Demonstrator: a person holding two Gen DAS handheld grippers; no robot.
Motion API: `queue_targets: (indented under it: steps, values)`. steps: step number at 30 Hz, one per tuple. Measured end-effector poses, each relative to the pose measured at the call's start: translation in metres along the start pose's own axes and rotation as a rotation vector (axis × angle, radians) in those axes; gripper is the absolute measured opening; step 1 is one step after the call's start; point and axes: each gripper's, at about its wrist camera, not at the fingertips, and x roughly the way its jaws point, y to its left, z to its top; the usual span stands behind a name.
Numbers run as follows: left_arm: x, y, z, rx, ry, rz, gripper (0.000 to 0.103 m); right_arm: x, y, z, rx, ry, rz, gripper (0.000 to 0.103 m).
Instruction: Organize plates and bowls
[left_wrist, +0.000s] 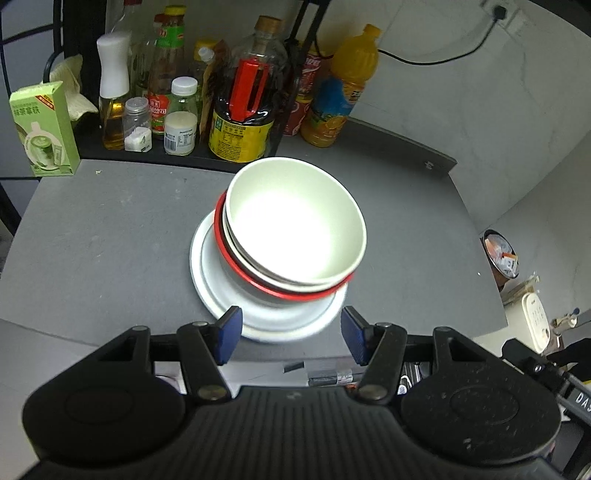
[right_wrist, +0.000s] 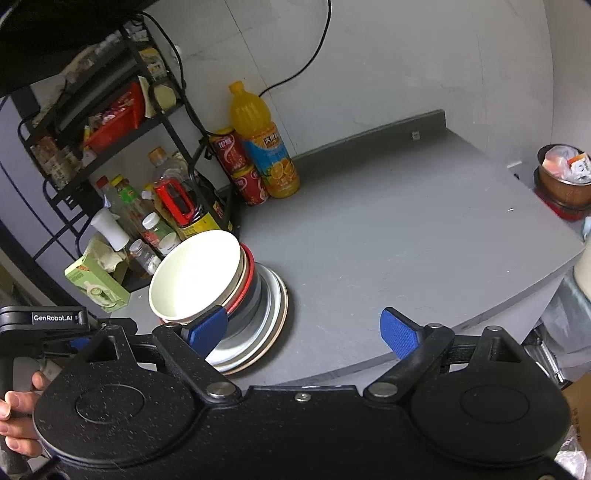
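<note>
Both pairs of fingers stand apart with nothing between them: the left gripper (left_wrist: 291, 334) shows its ribbed blue pads on either side of the near rim of the stack, not touching it, and the right gripper (right_wrist: 304, 330) is spread wider, its left pad (right_wrist: 207, 328) in front of the stack and its right pad over bare surface. By size, the matte grey countertop (left_wrist: 110, 251) comes first, flat with a low raised lip along its far edge. At its far left stands a black wire rack (right_wrist: 122, 122) crowded with bottles and jars, with a tall orange juice bottle (right_wrist: 264, 147) and two red cans (right_wrist: 240, 170) just to its right. Near the middle of the counter sits the stack of dishes: wide, shallow white plates (left_wrist: 266, 325) at the bottom, round and glossy, then a bowl with a thin red rim (left_wrist: 255, 280), and on top a deep cream bowl (left_wrist: 295, 225), smooth inside and brightly lit, leaning slightly off centre. A green carton (left_wrist: 44, 129), rectangular and printed, stands at the far left of the counter. A person's hand (right_wrist: 16, 417) grips the black handle of the left gripper at the near left of the right wrist view.
</note>
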Motion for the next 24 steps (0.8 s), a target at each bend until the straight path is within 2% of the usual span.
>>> queue_targets:
  steps: [7,10,13,18,20,24]
  values:
    - [-0.025,-0.012,-0.024,0.034,-0.040,-0.010,0.057,-0.031,0.001,-0.009,-0.030,-0.037,-0.018,0.092]
    - [-0.033,-0.020,-0.032,0.059,-0.050,-0.018,0.057,-0.043,0.000,-0.013,-0.028,-0.051,-0.031,0.099]
    - [-0.039,-0.026,-0.039,0.077,-0.049,-0.010,0.070,-0.055,-0.002,-0.015,-0.022,-0.064,-0.048,0.099]
    - [-0.050,-0.036,-0.049,0.122,-0.077,-0.047,0.078,-0.073,-0.006,-0.019,-0.013,-0.103,-0.075,0.101]
    - [-0.054,-0.041,-0.052,0.143,-0.081,-0.076,0.085,-0.081,-0.007,-0.021,-0.014,-0.111,-0.091,0.103]
    - [-0.062,-0.053,-0.059,0.198,-0.094,-0.089,0.091,-0.094,-0.010,-0.024,-0.004,-0.108,-0.105,0.103]
